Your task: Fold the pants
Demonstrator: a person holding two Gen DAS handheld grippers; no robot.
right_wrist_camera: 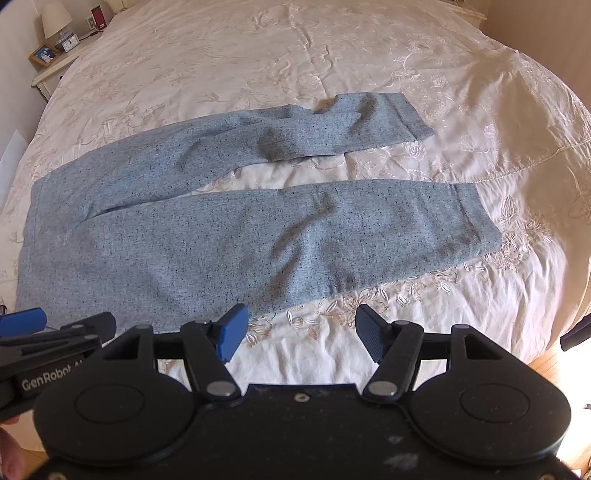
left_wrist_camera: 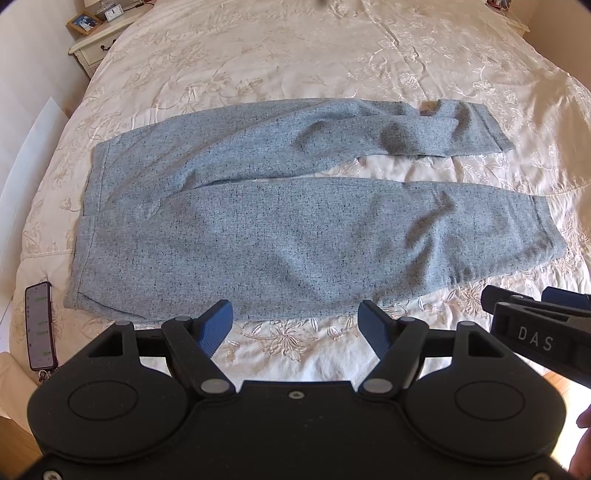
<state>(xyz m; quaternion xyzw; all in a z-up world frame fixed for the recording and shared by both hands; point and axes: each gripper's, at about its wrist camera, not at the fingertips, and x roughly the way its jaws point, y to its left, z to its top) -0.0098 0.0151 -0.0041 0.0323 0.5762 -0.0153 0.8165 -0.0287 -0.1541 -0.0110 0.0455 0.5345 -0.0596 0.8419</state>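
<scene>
The grey pants [left_wrist_camera: 295, 206] lie flat on the bed [left_wrist_camera: 295, 48], waist at the left, legs spread apart to the right; the left gripper [left_wrist_camera: 295, 326] and right gripper [right_wrist_camera: 301, 332] both hang wide open by the near edge, holding nothing, probably getting ready to grab the cloth and fold it.

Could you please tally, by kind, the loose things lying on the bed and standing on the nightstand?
Pants: 1
Phone: 1
Picture frame: 1
Clock: 1
Lamp: 1
Total: 5
</scene>
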